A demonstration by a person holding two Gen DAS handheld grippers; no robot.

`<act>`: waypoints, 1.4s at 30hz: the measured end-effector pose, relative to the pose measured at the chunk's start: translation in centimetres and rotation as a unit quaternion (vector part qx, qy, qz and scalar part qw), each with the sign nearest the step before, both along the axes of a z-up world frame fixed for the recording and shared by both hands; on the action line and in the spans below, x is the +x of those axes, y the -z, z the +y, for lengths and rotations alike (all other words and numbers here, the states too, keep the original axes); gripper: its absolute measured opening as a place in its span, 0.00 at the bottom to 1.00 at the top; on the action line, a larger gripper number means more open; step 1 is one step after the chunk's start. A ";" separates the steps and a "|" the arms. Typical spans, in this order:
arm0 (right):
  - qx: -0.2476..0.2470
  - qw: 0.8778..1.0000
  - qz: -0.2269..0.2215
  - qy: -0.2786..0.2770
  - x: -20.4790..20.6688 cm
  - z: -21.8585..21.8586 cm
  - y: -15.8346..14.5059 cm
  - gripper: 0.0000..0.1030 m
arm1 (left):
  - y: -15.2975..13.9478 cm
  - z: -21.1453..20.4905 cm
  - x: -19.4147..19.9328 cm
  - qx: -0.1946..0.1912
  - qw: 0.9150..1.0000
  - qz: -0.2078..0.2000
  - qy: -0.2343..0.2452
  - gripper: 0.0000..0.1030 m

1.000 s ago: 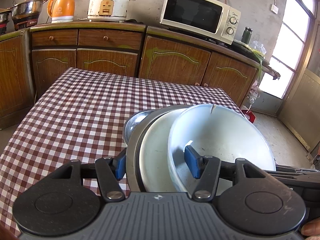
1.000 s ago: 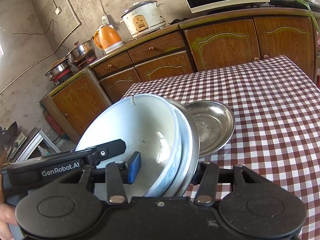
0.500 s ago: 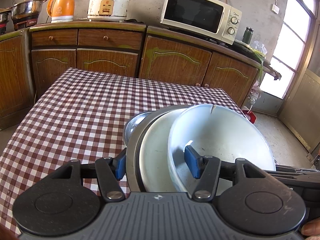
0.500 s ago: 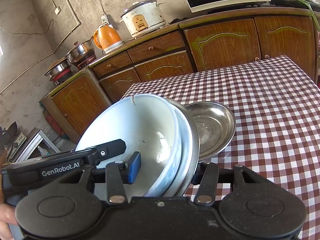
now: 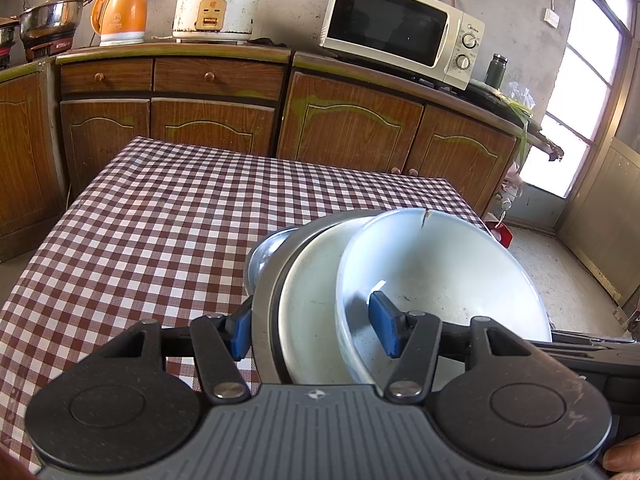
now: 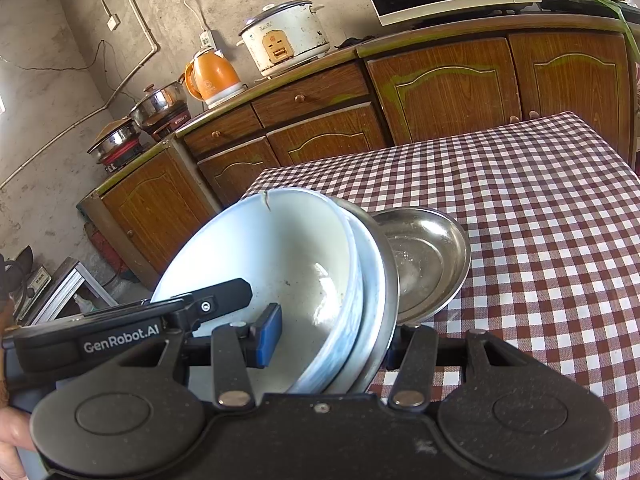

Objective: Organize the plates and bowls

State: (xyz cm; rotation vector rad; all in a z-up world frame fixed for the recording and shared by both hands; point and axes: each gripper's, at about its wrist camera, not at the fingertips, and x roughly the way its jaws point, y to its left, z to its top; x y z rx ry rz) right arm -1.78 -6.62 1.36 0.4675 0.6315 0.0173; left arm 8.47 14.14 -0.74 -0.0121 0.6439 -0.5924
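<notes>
A nested stack of dishes stands on edge, tilted, over the checked table (image 5: 160,220). It holds a chipped white bowl (image 5: 448,276), a white plate (image 5: 312,320) and a steel plate (image 5: 264,312). A small steel dish (image 6: 424,260) leans behind it on the table. My left gripper (image 5: 312,328) is shut across the stack's rims. My right gripper (image 6: 332,340) is shut across the same stack from the other side; the stack also shows in the right wrist view (image 6: 280,256). The left gripper's body (image 6: 132,332) shows in the right wrist view.
Wooden cabinets (image 5: 352,120) run along the wall behind the table. On the counter stand a microwave (image 5: 396,28), a rice cooker (image 5: 216,8), an orange kettle (image 5: 120,12) and steel pots (image 5: 48,20). A doorway (image 5: 580,100) is at the right.
</notes>
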 end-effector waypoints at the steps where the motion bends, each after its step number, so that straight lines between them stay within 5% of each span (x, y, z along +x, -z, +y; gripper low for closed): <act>1: 0.000 1.000 0.000 0.001 0.1 0.0 0.0 0.57 | 0.0 0.0 0.1 0.000 1.000 0.000 0.000 0.56; 42: -0.001 1.000 -0.001 0.003 0.5 -0.3 0.0 0.56 | -0.4 -1.0 1.8 -0.002 1.000 -0.002 0.002 0.56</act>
